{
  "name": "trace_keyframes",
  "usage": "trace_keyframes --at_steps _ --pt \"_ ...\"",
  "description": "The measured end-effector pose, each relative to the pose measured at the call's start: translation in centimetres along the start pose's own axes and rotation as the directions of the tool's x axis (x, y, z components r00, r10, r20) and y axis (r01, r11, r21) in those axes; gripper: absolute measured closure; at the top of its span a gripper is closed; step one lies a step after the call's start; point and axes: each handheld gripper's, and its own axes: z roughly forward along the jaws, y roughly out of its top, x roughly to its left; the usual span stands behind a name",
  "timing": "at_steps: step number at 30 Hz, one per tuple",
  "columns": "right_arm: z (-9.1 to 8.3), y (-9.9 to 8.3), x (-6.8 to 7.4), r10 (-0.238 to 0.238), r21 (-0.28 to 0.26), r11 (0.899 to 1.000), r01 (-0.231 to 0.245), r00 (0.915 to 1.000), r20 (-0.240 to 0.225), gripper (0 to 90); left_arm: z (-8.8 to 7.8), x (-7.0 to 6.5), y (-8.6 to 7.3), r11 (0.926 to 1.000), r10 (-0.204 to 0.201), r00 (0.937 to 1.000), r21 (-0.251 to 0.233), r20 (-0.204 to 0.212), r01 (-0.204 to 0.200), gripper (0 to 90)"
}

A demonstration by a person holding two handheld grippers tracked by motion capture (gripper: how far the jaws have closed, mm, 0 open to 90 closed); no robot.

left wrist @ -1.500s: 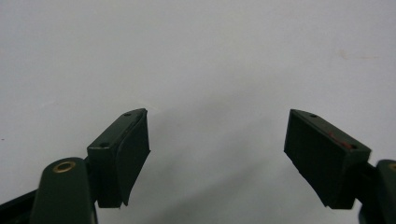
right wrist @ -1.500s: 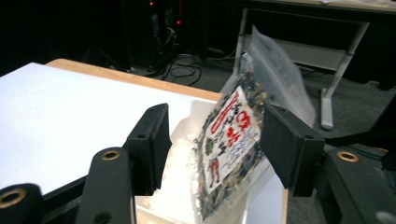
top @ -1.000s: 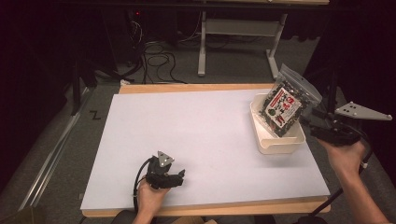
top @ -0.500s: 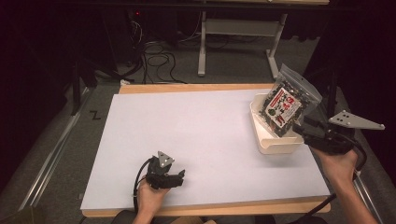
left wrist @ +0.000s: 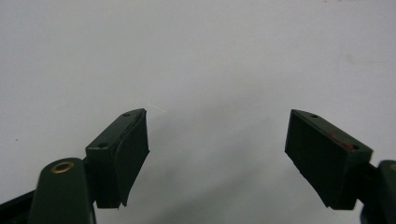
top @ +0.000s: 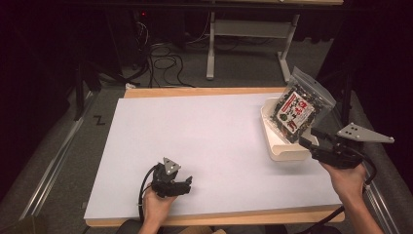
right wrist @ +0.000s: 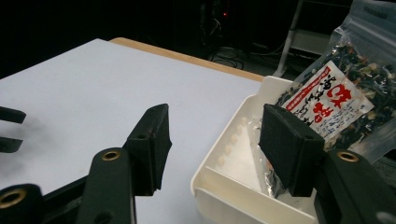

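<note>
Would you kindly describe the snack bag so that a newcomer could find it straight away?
Start at the white table and go to its far right edge, where a white tray sits. The bag stands tilted in that tray: clear plastic, dark dried contents, and a red-and-white label, the one colourful thing there.

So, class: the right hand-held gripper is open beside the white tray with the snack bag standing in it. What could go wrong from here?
1. The bag leans upright over the far rim of the white tray; a nudge might tip it off the table's edge.
2. The right hand-held gripper straddles the tray's near wall, so closing could pinch the tray instead of the bag.
3. The tray looks light and sits near the table corner; a push may slide it.
</note>
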Motion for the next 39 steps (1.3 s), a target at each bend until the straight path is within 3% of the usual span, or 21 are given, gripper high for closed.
trace_keyframes --at_steps 12,22,39 --pt "0.3 -1.3 0.9 0.022 -0.008 1.0 -0.022 0.9997 -0.007 42.5 -0.1 0.0 0.0 1.0 -0.001 1.0 -0.002 0.004 0.001 21.9" --pt "0.5 -1.9 1.3 0.051 -0.015 0.999 -0.052 0.9979 -0.04 41.8 0.0 -0.1 0.0 1.0 0.006 0.9999 -0.004 0.013 -0.006 21.7" --pt "1.6 -2.5 2.9 0.028 0.009 1.0 -0.028 0.9947 -0.099 40.7 0.0 -0.2 0.1 0.9997 0.022 0.9994 -0.009 0.026 -0.021 20.2"
